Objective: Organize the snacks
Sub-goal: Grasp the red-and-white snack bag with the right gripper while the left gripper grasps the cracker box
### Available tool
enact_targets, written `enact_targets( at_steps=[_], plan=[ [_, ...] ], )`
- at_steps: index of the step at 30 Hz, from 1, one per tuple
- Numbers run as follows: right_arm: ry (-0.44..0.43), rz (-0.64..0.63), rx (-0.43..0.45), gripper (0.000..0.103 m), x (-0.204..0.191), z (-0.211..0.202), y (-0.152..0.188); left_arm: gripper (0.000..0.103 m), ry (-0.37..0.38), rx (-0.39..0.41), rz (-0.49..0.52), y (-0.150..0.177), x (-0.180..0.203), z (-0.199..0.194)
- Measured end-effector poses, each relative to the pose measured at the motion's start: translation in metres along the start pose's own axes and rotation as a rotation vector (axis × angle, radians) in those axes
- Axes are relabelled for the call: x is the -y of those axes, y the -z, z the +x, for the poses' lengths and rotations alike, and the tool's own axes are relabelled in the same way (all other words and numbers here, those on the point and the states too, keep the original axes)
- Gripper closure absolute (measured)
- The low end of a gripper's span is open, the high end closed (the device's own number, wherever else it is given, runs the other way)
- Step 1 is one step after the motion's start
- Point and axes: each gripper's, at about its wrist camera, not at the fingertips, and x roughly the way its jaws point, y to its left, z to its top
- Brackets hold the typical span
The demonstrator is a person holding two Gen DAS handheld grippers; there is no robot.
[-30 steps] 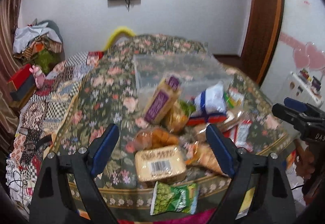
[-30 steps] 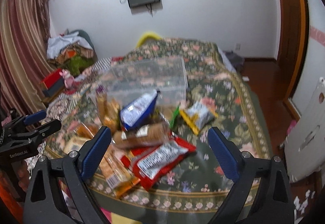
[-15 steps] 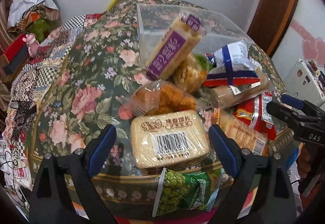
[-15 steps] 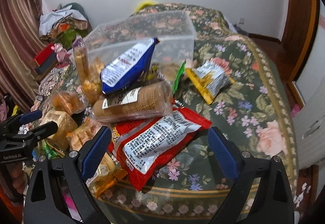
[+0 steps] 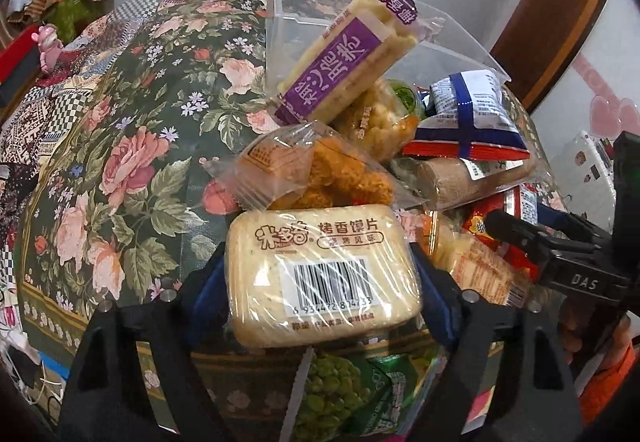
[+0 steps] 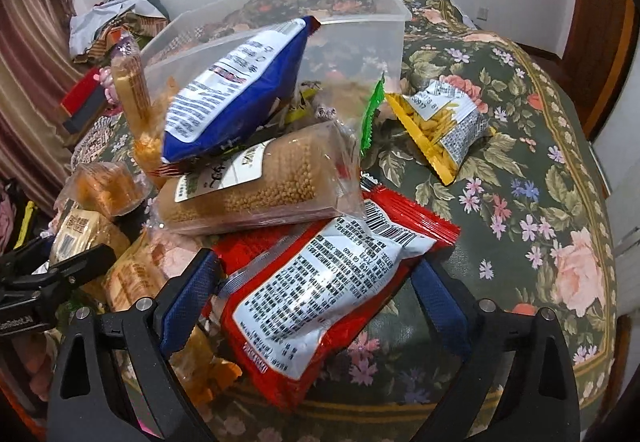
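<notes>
1. Now the left gripper straddles the toasted bun-slice pack, which lies at the near edge of the snack heap on the floral bedspread. Its jaws are closing, with the blue pads just beside the pack's two short sides; I cannot tell whether they press yet.
2. By my reading this is the pick-up step. Next comes a firm squeeze, a lift, then a carry to the clear plastic bin at 12 o'clock.
3. The right gripper stands wide apart around the near end of the red snack bag, its pads clear of the bag.
4. Only the left view shows the green-pea packet at 6 o'clock and the purple-labelled cracker pack leaning on the bin.
5. Only the right view shows the yellow chip bag at 1 o'clock, apart from the heap.
</notes>
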Motion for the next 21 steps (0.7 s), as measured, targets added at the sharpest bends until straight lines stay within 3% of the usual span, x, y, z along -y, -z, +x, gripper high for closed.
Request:
enact_targets(
  at_steps=[5, 15, 21],
  plan=[
    [-0.002, -0.007, 0.000, 0.013, 0.010, -0.006, 0.002, 0.021, -0.002, 0.005, 0.000, -0.001, 0.000, -0.002],
    [0.022, 0.090, -0.009, 0.015, 0.048, -0.027, 0.013, 0.021, -0.003, 0.067, 0.005, -0.003, 0.002, -0.028],
    [0.030, 0.023, -0.021, 0.013, 0.024, -0.017, 0.006, 0.021, -0.012, 0.128, 0.032, -0.009, 0.012, -0.049]
  ],
)
